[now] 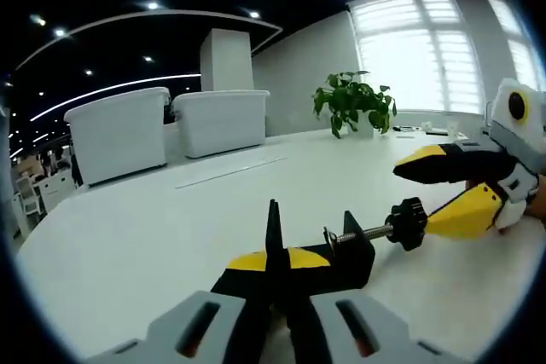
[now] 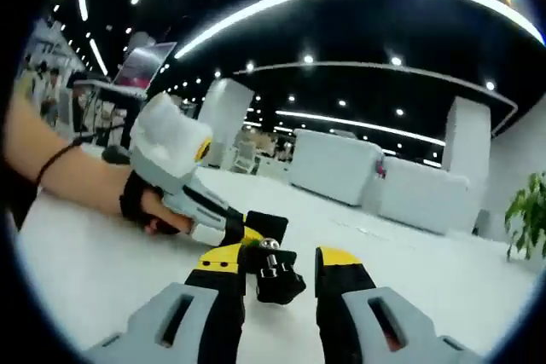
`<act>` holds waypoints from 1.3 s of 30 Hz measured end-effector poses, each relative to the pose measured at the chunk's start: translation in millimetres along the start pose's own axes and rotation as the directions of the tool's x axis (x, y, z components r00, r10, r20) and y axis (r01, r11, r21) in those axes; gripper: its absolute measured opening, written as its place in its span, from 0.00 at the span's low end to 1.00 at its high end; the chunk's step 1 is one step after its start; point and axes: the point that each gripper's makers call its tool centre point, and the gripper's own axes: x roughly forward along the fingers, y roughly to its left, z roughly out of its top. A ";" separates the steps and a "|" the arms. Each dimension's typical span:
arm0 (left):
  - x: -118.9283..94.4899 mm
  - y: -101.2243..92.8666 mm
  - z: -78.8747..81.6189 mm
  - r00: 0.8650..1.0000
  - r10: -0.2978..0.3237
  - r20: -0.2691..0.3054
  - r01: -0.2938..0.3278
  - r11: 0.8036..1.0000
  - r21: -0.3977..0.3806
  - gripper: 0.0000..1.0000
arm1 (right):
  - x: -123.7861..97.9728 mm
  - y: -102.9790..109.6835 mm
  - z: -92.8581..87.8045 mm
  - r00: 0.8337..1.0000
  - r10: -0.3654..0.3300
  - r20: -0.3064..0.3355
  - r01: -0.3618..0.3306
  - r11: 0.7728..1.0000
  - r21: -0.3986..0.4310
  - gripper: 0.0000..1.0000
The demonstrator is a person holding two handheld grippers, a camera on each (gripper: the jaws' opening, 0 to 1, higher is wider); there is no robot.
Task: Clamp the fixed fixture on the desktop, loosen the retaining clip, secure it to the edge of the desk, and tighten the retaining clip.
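Clamp [image 1: 341, 253]: black C-shaped fixture lying on the white desk [image 1: 153, 236], with a threaded screw [image 1: 367, 233] ending in a black knob [image 1: 408, 222]; seen end-on in the right gripper view [image 2: 275, 274].
Left gripper [image 1: 275, 283]: its 2 yellow-tipped jaws are closed tight on the clamp's frame, no gap showing between them; in the right gripper view it comes in from the left [image 2: 223, 226], its tips at the far side of the clamp.
Right gripper [image 2: 280, 272]: jaws apart, 1 on each side of the knob end; whether they touch it I cannot tell. In the left gripper view it enters from the right [image 1: 444, 189], upper jaw above the knob, lower jaw just beside or against it (contact unclear).
Hand [image 2: 149, 210]: holds the left gripper, with a dark band at the wrist.
Bins [image 1: 171, 130]: 2 white lidded boxes standing side by side, far back on the desk.
Plant [image 1: 351, 101]: green and leafy, by the bright window [image 1: 418, 49], well apart from the clamp.
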 end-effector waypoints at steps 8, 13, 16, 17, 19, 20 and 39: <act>3.4 6.0 -0.2 1.000 -0.003 0.000 0.003 1.000 0.000 0.06 | 4.7 -1.8 -11.1 0.992 0.112 -0.060 -0.082 0.925 0.372 0.27; 2.0 1.6 0.4 1.000 -0.004 0.001 0.004 1.000 0.002 0.06 | 16.3 -2.1 -26.2 0.984 0.136 -0.117 -0.084 0.925 0.371 0.26; 0.6 0.6 0.8 1.000 -0.001 0.000 0.001 1.000 0.002 0.06 | 14.2 -8.7 -27.7 0.988 0.092 -0.127 -0.039 0.930 0.364 0.20; 0.7 0.5 1.4 1.000 -0.002 0.001 0.002 1.000 0.002 0.06 | 14.7 -9.9 -26.3 0.990 0.074 -0.120 -0.028 0.937 0.349 0.19; 0.7 0.2 2.0 1.000 -0.001 0.000 0.001 1.000 0.002 0.06 | 16.1 -3.8 -29.9 0.986 0.109 -0.130 -0.058 0.938 0.342 0.18; 1.0 0.5 2.2 1.000 -0.001 0.001 0.001 1.000 0.002 0.06 | 16.6 -3.0 -29.0 0.986 0.112 -0.122 -0.065 0.937 0.342 0.17; -0.9 -1.8 0.8 1.000 -0.001 0.000 0.001 1.000 -0.001 0.06 | 7.4 6.3 -15.4 0.997 0.065 -0.037 -0.064 0.998 0.020 0.08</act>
